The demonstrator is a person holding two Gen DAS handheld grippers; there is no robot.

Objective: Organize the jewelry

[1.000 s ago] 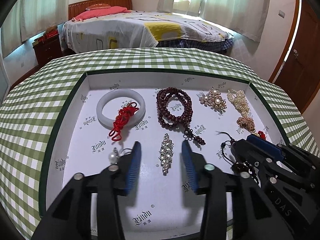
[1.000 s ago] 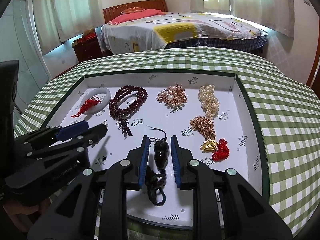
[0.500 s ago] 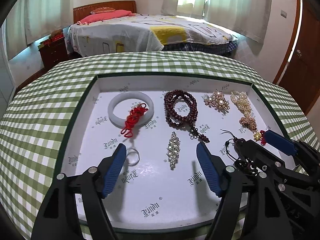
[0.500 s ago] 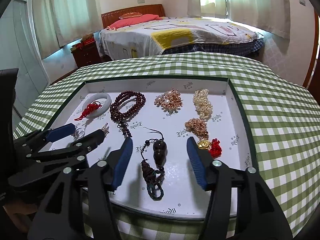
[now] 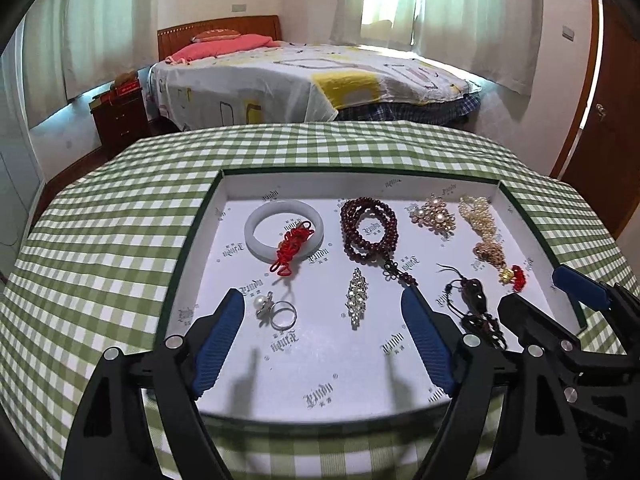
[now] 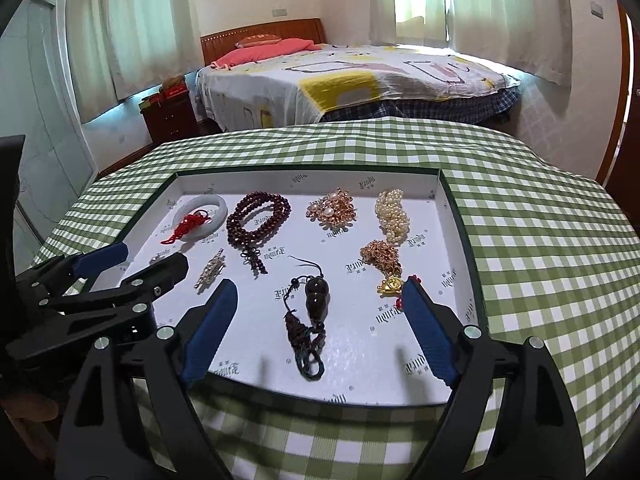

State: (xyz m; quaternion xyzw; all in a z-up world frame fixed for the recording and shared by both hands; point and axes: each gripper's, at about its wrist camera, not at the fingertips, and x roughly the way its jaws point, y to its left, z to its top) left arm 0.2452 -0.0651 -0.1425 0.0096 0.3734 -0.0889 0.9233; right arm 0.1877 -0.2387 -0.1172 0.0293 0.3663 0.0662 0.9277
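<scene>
A: What sits nearest in the left wrist view?

B: The left gripper point(image 5: 322, 332), at the bottom of the frame. Its blue fingers point(image 5: 218, 340) have just been opening and now stand spread wide, pinching nothing. Between them, in the lower middle, lie a pearl ring point(image 5: 276, 310) close to the left-hand finger and a crystal brooch point(image 5: 357, 296) nearer the centre, both flat on the white floor of the tray point(image 5: 192, 248).

A: And the right wrist view?

B: The right gripper point(image 6: 316, 328) fills the bottom. Its jaws have also just been opening; the fingers point(image 6: 430, 332) stand spread and touch nothing. A dark gourd pendant point(image 6: 316, 292) on a knotted cord lies free on the tray between them, in the middle of the frame.

A: Farther back?

B: Along the tray's far side, in the left wrist view: a white bangle point(image 5: 284, 230) with a red knot at centre left, dark red prayer beads point(image 5: 370, 230) in the centre, a pearl flower brooch point(image 5: 434, 216) right of them, then a pearl strand point(image 5: 478, 216) at the right, with a gold chain point(image 5: 490, 252) and red charm below it.

A: Beyond the tray?

B: The tray rests on a table point(image 5: 100, 240) with a green checked cloth. Behind it, in the upper half of the frame, stands a bed point(image 5: 312, 76) with a patterned cover, with curtains above it.
</scene>
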